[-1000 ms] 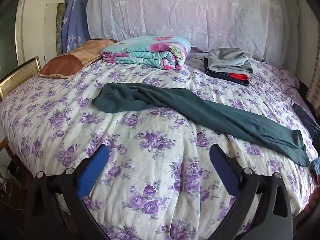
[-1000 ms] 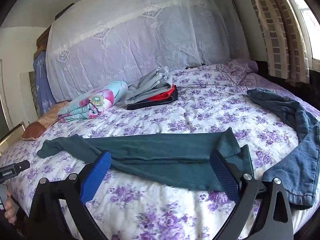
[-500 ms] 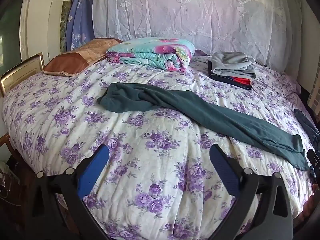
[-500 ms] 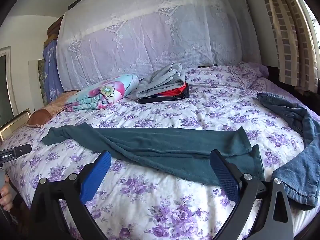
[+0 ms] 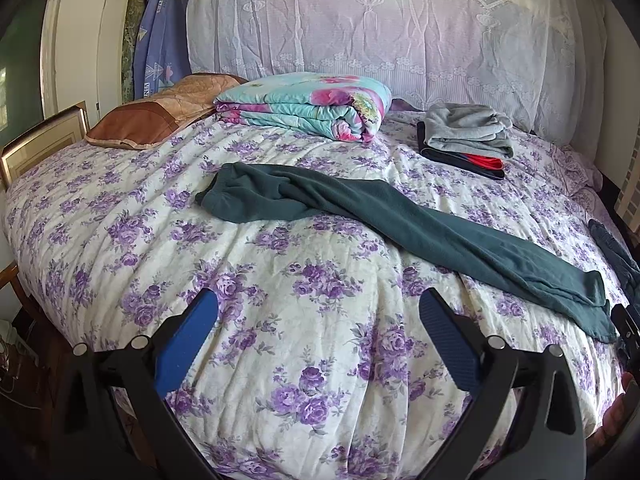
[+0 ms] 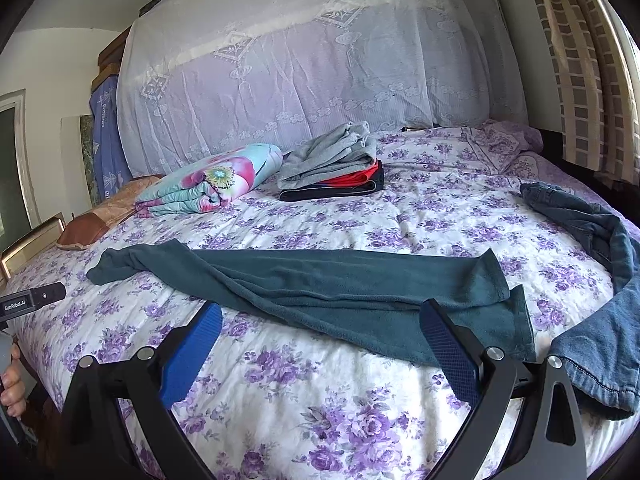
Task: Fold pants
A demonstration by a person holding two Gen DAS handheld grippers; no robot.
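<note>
Dark teal pants (image 5: 400, 224) lie stretched across the flowered bedspread (image 5: 280, 300), legs laid roughly one over the other, waist at the left, cuffs at the right. In the right wrist view the teal pants (image 6: 340, 280) run from left to right, with the cuffs just beyond the right finger. My left gripper (image 5: 318, 336) hovers open over bare bedspread, short of the pants. Open too, my right gripper (image 6: 320, 344) hangs near the pants' front edge, holding nothing.
A folded flowered quilt (image 5: 304, 108) and a stack of folded clothes (image 5: 466, 140) lie near the headboard. A brown pillow (image 5: 160, 114) sits at the back left. Blue jeans (image 6: 600, 280) are heaped at the bed's right side. A hand (image 6: 12, 384) holds the other gripper at left.
Both grippers have drawn back and risen a little from the bed, so the pants sit further off in each view. The pants have not moved.
</note>
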